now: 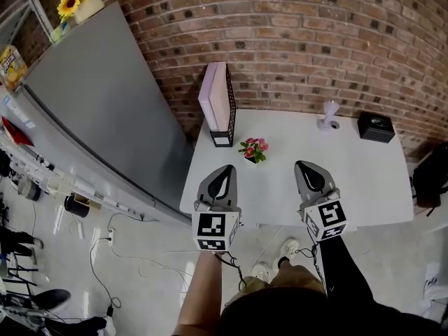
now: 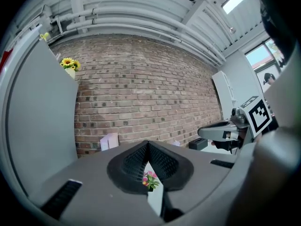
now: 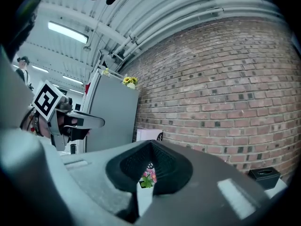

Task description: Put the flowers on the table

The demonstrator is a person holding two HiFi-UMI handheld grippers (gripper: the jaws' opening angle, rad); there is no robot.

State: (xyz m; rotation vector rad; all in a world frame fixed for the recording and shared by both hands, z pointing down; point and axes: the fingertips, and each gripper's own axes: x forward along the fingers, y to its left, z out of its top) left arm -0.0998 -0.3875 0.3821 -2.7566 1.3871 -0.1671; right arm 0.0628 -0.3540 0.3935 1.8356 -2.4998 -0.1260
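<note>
A small pot of pink flowers (image 1: 253, 150) stands on the white table (image 1: 364, 180), left of its middle. It shows through the slit below the jaws in the left gripper view (image 2: 150, 179) and in the right gripper view (image 3: 148, 178). A yellow sunflower bunch (image 1: 70, 3) in a pale pot sits on top of the tall grey cabinet (image 1: 105, 96). My left gripper (image 1: 225, 168) hovers over the table's near edge, shut and empty, its tips meeting (image 2: 148, 144). My right gripper (image 1: 302, 164) hangs beside it, also shut with nothing held (image 3: 151, 142). Both point toward the pink flowers.
A pink-and-white box (image 1: 218, 103) stands upright in a black holder at the table's back left. A small white object (image 1: 327, 115) and a black box (image 1: 376, 127) sit at the back right. A brick wall (image 1: 315, 40) runs behind. Cables lie on the floor at the left.
</note>
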